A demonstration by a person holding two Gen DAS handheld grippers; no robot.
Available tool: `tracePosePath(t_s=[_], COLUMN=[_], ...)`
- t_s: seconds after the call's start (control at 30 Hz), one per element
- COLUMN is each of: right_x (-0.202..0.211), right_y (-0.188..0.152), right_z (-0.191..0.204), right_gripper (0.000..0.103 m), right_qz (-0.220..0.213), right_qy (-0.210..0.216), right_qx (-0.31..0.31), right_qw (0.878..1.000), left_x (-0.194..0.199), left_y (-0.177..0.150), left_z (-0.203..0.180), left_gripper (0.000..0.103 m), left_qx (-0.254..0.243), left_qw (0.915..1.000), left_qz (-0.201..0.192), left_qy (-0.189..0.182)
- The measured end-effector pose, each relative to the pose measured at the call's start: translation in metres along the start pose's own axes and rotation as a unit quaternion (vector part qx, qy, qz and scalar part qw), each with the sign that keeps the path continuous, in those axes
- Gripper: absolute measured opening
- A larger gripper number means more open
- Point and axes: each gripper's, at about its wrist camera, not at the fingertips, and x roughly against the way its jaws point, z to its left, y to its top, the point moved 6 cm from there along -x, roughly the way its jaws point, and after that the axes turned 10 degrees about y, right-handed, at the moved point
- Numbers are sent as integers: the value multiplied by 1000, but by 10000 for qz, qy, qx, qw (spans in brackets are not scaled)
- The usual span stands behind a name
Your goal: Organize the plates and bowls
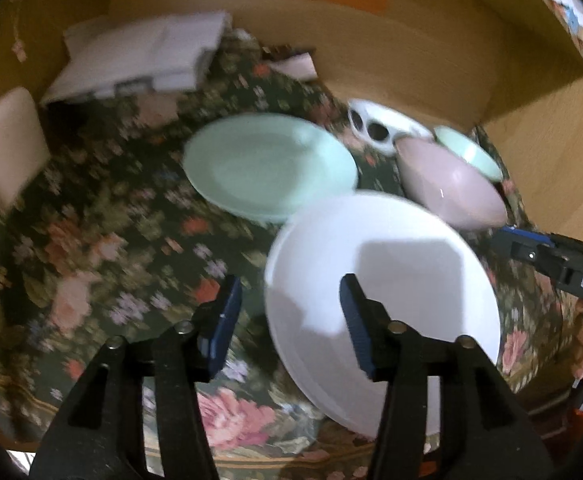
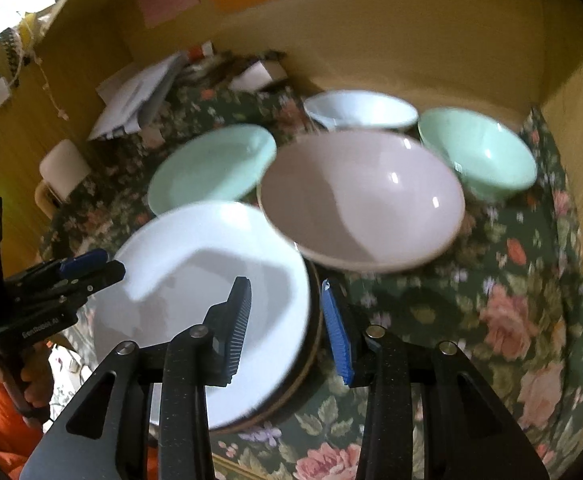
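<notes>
A white plate (image 1: 383,292) (image 2: 195,300) lies on the floral cloth, on top of a dark-rimmed plate (image 2: 311,356). My left gripper (image 1: 291,320) is open; its jaws straddle the white plate's left rim. My right gripper (image 2: 287,324) is open; its jaws straddle the plate's right rim. It also shows in the left wrist view (image 1: 531,248), and the left one in the right wrist view (image 2: 87,268). Behind are a mint plate (image 1: 267,168) (image 2: 211,168), a pink bowl (image 1: 447,180) (image 2: 363,200), a mint bowl (image 1: 467,152) (image 2: 479,152) and a white bowl (image 2: 359,110).
Wooden walls (image 2: 371,40) enclose the floral cloth (image 1: 103,248) at the back and sides. White papers (image 1: 143,56) lie at the back left. A white box (image 1: 7,144) stands at the left. A white holder with holes (image 1: 375,128) stands behind the pink bowl.
</notes>
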Motion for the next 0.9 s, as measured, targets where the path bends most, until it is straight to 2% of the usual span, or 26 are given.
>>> tracePosePath(t_s=[0.1, 0.23, 0.33, 0.43, 0.57, 0.7, 0.9], right_x=[1, -2, -9, -21, -41, -62, -96], right_y=[17, 40, 56, 72, 88, 101, 116], right_z=[7, 16, 22, 29, 31, 24, 11], right_gripper=[43, 44, 47, 50, 51, 51, 51], right_qz=[-149, -279, -302, -280, -153, 21, 355], right_qy=[25, 118, 226, 292, 346, 425, 346], right_qx=[157, 334, 424, 526, 593, 544, 586], right_qw=[9998, 9990, 9984, 9978, 9975, 9976, 9970], left_x=[10, 17, 16, 15, 4, -12, -39], left_y=[16, 36, 48, 60, 73, 81, 89], left_z=[10, 21, 30, 37, 43, 52, 64], left_gripper=[63, 64, 75, 76, 77, 89, 89], left_qx=[69, 138, 232, 251, 265, 370, 455], left_qw=[9996, 9985, 9979, 9970, 9969, 9965, 9964], left_qz=[-238, -436, -474, -550, -496, -437, -217], left_qy=[129, 294, 365, 475, 552, 608, 676])
